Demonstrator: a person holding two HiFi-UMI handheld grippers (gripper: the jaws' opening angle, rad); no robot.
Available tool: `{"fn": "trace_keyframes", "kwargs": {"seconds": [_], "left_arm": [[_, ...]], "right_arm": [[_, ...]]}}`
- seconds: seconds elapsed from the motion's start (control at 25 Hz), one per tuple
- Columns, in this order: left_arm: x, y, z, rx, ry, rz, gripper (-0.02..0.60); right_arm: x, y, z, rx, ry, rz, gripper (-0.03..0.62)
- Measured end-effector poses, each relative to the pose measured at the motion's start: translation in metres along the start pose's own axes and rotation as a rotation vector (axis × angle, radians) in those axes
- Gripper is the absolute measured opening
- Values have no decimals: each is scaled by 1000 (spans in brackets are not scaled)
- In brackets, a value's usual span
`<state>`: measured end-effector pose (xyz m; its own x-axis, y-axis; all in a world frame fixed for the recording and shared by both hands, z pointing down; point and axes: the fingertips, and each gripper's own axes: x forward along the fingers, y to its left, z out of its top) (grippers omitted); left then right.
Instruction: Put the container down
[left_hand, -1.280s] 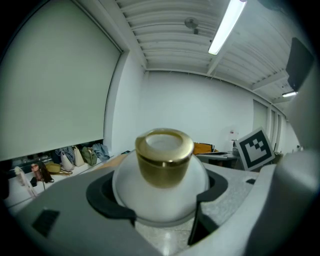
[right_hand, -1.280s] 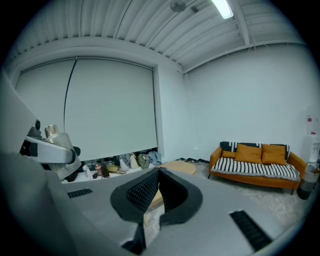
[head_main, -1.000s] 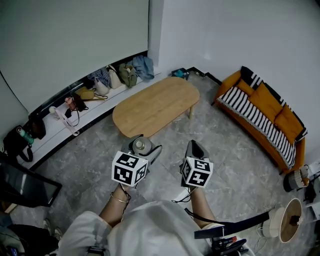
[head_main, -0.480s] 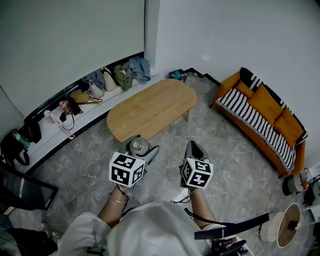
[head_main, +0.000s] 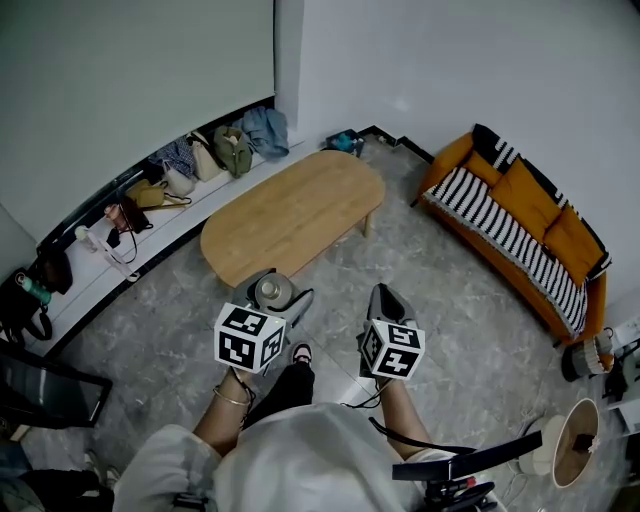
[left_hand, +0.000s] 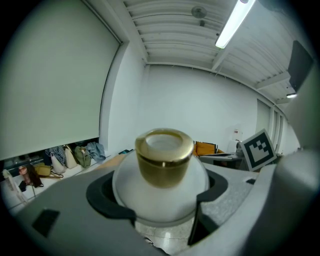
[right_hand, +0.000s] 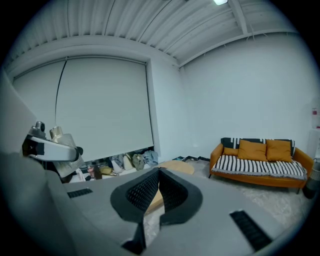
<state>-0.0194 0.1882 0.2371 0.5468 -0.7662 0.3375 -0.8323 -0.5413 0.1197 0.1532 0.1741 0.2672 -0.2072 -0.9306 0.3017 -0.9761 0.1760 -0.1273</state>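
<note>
The left tool (left_hand: 159, 202) grips the container (left_hand: 164, 165), short of the surface (head_main: 290, 215). The right tool (right_hand: 159, 192) is closed and empty. Next, the container likely needs lowering onto the surface.

My left gripper (left_hand: 161, 196) is closed on a round white container (left_hand: 160, 200), with the black pads (left_hand: 107, 197) bearing on both of its sides. The container stands upright, gold cap (left_hand: 164, 157) on top. Behind it are bags (left_hand: 75, 156) in a row along the left wall, a ceiling tube light (left_hand: 232, 25), and a marker cube (left_hand: 257, 149) at right.
</note>
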Motion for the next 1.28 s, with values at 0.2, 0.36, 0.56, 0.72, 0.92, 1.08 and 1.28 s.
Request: {"fn": "trace_keyframes", "kwargs": {"seconds": [0.2,0.36,0.56,0.72,0.92,1.08,1.28], "left_arm": [[37,7,-2,1,16,-20,344],[73,15,10,7,18,-35,344],[114,31,35,11,1,-43,344],[145,47,52,8,0,-42,344],[182,74,68,5,3,-19,344],[212,99,79,-9,2,-6,344],[246,126,96,-12,-17,12,344]], "right_arm": [[26,-18,-3,18,1,-21,23],[55,-34,5,16,11,-28,23],[94,-53,24,4,18,-34,23],[126,-70,38,1,29,-51,23],[172,-82,53,-9,51,-41,23],[212,-83,63,-30,69,-22,23],[260,-92,84,-45,56,-5,23]]}}
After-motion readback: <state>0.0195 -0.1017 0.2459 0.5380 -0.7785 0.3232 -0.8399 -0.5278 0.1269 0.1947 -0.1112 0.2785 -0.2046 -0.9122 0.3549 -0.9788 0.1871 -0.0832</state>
